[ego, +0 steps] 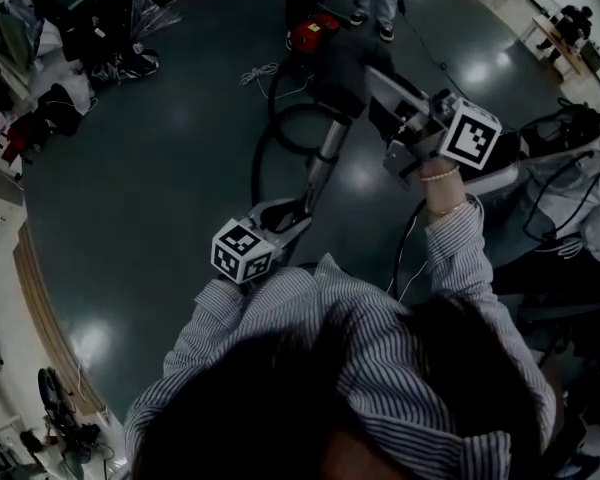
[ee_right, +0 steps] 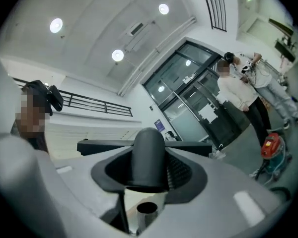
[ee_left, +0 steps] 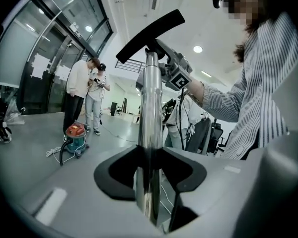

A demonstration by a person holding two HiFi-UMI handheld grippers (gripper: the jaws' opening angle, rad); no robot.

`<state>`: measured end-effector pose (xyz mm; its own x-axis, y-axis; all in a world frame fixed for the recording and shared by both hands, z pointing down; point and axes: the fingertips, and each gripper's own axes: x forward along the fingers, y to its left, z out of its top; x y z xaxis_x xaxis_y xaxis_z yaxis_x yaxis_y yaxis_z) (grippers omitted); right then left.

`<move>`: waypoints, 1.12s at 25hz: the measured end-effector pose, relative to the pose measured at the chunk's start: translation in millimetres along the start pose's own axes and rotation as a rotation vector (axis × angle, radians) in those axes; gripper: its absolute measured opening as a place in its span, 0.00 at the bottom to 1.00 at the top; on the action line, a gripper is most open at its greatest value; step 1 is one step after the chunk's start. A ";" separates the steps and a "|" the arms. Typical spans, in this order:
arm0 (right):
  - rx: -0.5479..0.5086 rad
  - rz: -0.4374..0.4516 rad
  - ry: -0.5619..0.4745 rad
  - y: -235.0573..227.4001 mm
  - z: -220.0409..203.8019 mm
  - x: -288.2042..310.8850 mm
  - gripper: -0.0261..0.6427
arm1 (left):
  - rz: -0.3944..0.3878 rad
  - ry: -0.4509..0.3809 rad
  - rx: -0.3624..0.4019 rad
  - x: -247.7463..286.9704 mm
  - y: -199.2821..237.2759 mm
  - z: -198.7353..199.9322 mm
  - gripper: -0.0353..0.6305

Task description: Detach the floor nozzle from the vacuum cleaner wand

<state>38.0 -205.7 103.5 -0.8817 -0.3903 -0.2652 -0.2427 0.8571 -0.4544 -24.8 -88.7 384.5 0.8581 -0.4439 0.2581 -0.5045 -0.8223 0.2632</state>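
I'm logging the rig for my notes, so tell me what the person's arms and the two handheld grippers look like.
Both sleeves are finely striped, dark on white, with a beaded bracelet at the right wrist. The left gripper and right gripper are pale grey with black pads, and each carries a white cube printed with black square markers.

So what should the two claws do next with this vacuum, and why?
Probably pull the right claw away along the wand: it grips the floor nozzle's neck, the left claw clamps the wand, and the nozzle sits at the wand's top end.
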 end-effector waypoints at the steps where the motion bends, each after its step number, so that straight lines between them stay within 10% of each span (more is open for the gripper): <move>1: -0.015 -0.019 0.002 -1.7 -0.2 -0.5 0.30 | 0.011 -0.008 -0.008 -2.3 3.6 1.5 0.29; 16: 0.026 -0.259 0.018 -27.8 -84.7 -64.0 0.30 | 0.147 -0.213 -0.094 -43.0 25.7 51.3 0.29; 28: 0.096 -0.227 0.069 -25.7 -165.9 -80.5 0.30 | 0.155 -0.207 -0.067 -54.1 38.1 48.1 0.29</move>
<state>48.1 -140.5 277.6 -0.8356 -0.5420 -0.0899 -0.4007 0.7132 -0.5751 -85.9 -113.1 335.8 0.7681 -0.6314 0.1062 -0.6304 -0.7167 0.2982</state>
